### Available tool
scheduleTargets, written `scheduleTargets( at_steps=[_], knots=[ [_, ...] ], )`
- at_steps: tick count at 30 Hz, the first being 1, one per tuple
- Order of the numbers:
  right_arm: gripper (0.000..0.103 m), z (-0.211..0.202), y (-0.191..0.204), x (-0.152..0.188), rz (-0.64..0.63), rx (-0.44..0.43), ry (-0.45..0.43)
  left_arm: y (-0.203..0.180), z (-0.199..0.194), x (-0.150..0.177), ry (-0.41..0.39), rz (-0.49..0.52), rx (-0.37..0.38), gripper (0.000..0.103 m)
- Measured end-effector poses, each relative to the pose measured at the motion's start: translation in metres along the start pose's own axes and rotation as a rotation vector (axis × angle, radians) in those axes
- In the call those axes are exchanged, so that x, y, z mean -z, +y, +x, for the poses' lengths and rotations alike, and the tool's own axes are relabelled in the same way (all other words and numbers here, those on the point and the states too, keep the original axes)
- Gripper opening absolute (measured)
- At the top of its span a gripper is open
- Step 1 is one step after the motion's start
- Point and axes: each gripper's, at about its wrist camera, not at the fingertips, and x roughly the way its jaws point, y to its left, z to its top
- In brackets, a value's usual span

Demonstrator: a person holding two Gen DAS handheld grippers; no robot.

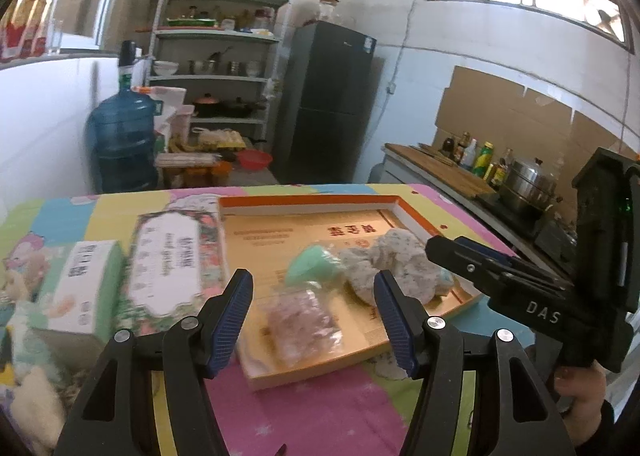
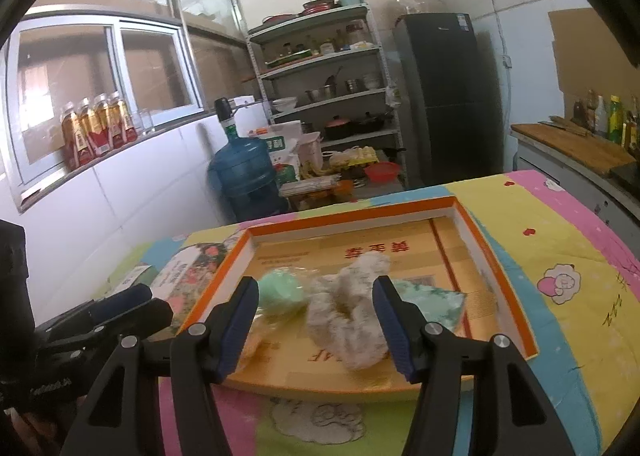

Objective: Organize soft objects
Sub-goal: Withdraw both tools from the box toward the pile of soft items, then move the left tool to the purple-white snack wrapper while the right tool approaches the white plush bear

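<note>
We hold the left gripper (image 1: 314,320) and right gripper (image 2: 316,326) spread wide, gripping nothing, above the orange-rimmed box lid (image 2: 476,240) on the worktop (image 2: 560,336); inside lie a speckled cloth (image 2: 352,316) and mint-green soft piece (image 2: 280,294).

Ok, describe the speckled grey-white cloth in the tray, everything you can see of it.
The cloth is a fluffy, off-white bundle with faint dark specks, crumpled into a lumpy heap rather than folded. It lies inside the shallow orange-rimmed tray, on its printed cardboard floor, toward the near right part. A mint-green soft piece sits against its left side, and a pale green patterned bag lies at its right. In the right wrist view it lies between the open right tongs; whether they touch it is unclear.
</note>
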Motion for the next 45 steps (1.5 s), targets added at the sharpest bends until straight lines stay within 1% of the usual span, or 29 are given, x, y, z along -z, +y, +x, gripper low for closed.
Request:
scheduleTargets(
  at_steps=[4,10,18,27,30,36,45],
  knots=[
    [0.059,-0.001,0.021,0.002,-0.025,-0.037,0.015,0.017,-0.015,0.003,-0.007,-0.026,-0.016,0.065],
    [0.059,0.003,0.065,0.006,-0.100,-0.092,0.042,0.046,-0.037,0.006,-0.033,-0.070,-0.059,0.065],
    [0.059,0.015,0.116,0.015,-0.152,-0.197,0.092,0.100,-0.077,0.012,-0.081,-0.138,-0.157,0.065],
    [0.059,0.031,0.177,0.034,-0.208,-0.312,0.162,0.150,-0.121,0.026,-0.126,-0.163,-0.296,0.065],
    [0.059,0.036,0.193,0.041,-0.225,-0.342,0.188,0.165,-0.133,0.034,-0.131,-0.181,-0.336,0.065],
    [0.059,0.046,0.222,0.055,-0.265,-0.394,0.236,0.196,-0.154,0.052,-0.134,-0.251,-0.371,0.065],
    [0.059,0.062,0.257,0.071,-0.313,-0.444,0.298,0.223,-0.176,0.075,-0.148,-0.316,-0.397,0.065]
  ],
)
